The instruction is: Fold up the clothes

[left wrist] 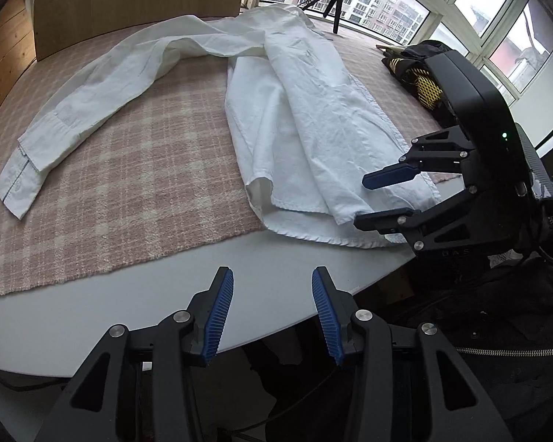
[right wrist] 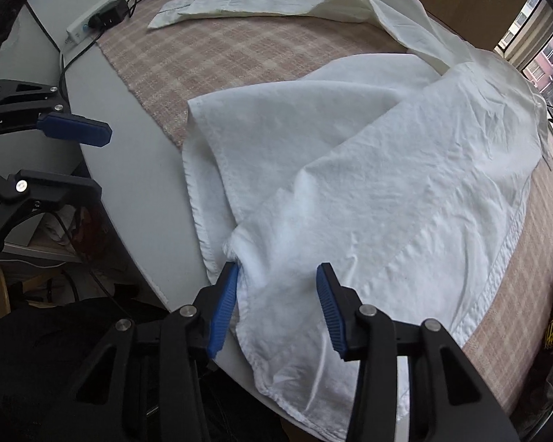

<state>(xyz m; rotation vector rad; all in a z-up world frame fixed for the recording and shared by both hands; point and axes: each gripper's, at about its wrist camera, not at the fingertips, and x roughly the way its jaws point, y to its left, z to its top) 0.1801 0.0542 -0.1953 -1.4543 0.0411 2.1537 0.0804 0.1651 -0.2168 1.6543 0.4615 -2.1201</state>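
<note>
A white long-sleeved shirt [left wrist: 306,110] lies on a pink plaid cloth [left wrist: 129,169] that covers a white table [left wrist: 166,305]. One sleeve [left wrist: 92,103] stretches out to the left, and one side of the body is folded over the middle. Its hem hangs slightly over the table's near edge. My left gripper [left wrist: 272,280] stands open over the bare table edge with nothing between its fingers. My right gripper [right wrist: 278,272] hovers open over the hem corner [right wrist: 276,313]; the cloth lies between its fingers, and the left pad [right wrist: 225,305] brushes a bunched fold. Each gripper also shows in the other view: right gripper [left wrist: 361,202], left gripper [right wrist: 103,162].
A power strip [right wrist: 88,24] with plugs and cables lies at the table's far left corner. A small tripod [left wrist: 337,3] stands by the windows. A black and yellow item [left wrist: 420,73] rests at the right of the cloth. Dark fabric with a zipper [left wrist: 516,350] lies below the table edge.
</note>
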